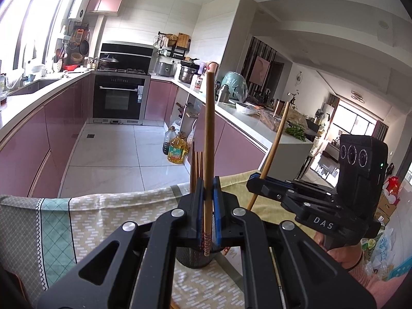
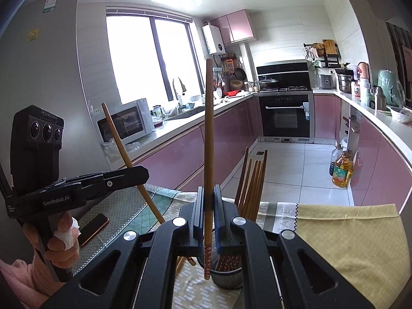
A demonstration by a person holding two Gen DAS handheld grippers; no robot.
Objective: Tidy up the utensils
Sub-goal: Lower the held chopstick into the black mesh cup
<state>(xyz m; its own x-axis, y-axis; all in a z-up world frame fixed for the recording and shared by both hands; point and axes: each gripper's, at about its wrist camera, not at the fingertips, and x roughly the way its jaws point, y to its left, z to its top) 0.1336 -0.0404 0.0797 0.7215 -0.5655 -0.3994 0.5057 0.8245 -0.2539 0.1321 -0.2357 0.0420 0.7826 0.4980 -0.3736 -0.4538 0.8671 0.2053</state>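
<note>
My left gripper (image 1: 208, 193) is shut on a wooden chopstick (image 1: 209, 139), held upright with its patterned end over a black mesh holder (image 1: 195, 258). Several chopsticks (image 1: 196, 167) stand in that holder. My right gripper (image 2: 208, 198) is shut on another wooden chopstick (image 2: 208, 134), also upright, its patterned end just beside the rim of the same holder (image 2: 226, 279), where several chopsticks (image 2: 253, 180) lean. The right gripper also shows in the left wrist view (image 1: 257, 180), with its chopstick (image 1: 275, 144). The left gripper shows in the right wrist view (image 2: 139, 173), with its chopstick (image 2: 123, 152).
The holder stands on a table with patterned cloths (image 1: 103, 221) and a yellow cloth (image 2: 355, 239). A phone (image 2: 92, 228) lies on the table at the left. Oil bottles (image 2: 341, 168) stand on the kitchen floor beyond. Pink cabinets (image 1: 46, 134) line both sides.
</note>
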